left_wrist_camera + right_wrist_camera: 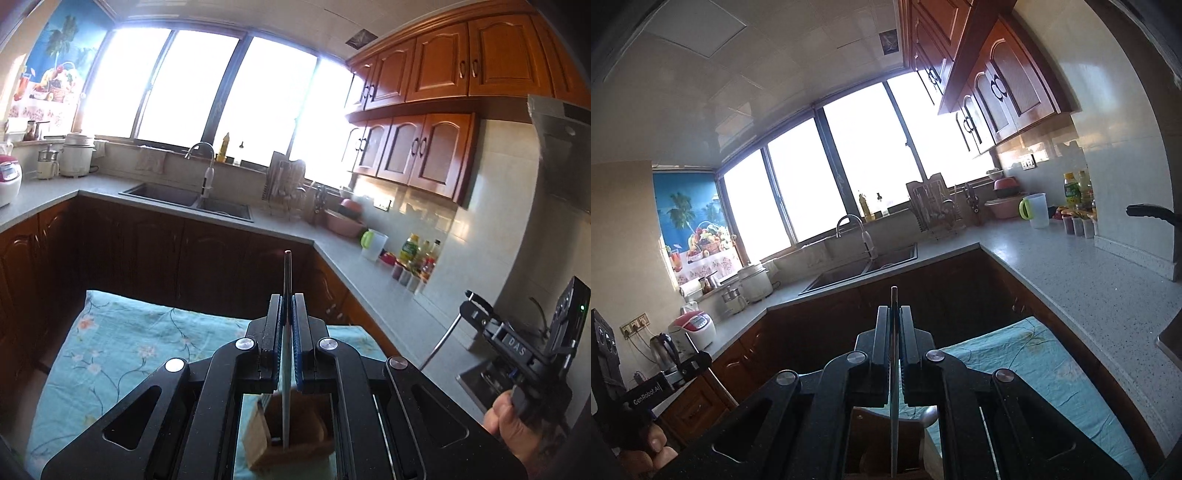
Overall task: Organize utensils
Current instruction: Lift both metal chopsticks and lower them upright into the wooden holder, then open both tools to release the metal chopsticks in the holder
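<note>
Two claws | left claw (287,325) pinches utensil (287,273) | right claw (894,332) pinches handle (894,299)

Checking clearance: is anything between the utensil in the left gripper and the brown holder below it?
Nothing visible: the utensil in the left gripper runs straight down toward the brown holder on the floral cloth.

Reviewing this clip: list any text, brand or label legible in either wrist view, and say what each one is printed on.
"DAS": on the right claw's black body, seen from the left wrist view.
"GenRobot.AI": on the left claw's black body, seen from the right wrist view.
Bottle labels on the counter: too small to read.
Rice cooker panel: blurred, unreadable.
</note>
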Tool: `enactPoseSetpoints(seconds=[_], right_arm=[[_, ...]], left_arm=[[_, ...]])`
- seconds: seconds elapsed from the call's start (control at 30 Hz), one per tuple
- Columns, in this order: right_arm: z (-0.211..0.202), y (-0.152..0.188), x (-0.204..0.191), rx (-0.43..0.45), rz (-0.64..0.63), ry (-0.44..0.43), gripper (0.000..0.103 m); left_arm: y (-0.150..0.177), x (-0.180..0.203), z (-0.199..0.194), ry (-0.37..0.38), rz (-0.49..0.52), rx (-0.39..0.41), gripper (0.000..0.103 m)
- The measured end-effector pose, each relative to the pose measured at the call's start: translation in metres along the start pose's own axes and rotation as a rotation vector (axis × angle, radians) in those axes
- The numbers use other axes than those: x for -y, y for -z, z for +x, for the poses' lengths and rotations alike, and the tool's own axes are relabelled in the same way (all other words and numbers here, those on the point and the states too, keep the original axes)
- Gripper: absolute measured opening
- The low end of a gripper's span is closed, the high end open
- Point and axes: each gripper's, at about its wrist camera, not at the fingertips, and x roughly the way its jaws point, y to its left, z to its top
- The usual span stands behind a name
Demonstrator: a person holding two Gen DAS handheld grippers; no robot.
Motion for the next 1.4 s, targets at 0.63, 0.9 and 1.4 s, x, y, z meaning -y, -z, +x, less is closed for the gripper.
enactPoseSetpoints(seconds=[0.63, 0.9, 1.4], right_arm=[[0.054, 0.087, 0.025, -0.169, 0.037, 0.033, 0.004], [0.054, 0.08, 0.028, -0.188, 0.047, 0.034, 0.005], [0.003, 0.07, 0.037, -0.08, 0.11, -0.001, 0.092]], left_arm=[[0.09, -0.014, 0.057, -0.043, 0.02, -0.166, 0.006], [0.086, -0.018, 0.06, -0.041, 0.007, -0.188, 0.006], [0.085, -0.032, 0.0, -0.049, -0.016, -0.153, 0.083]])
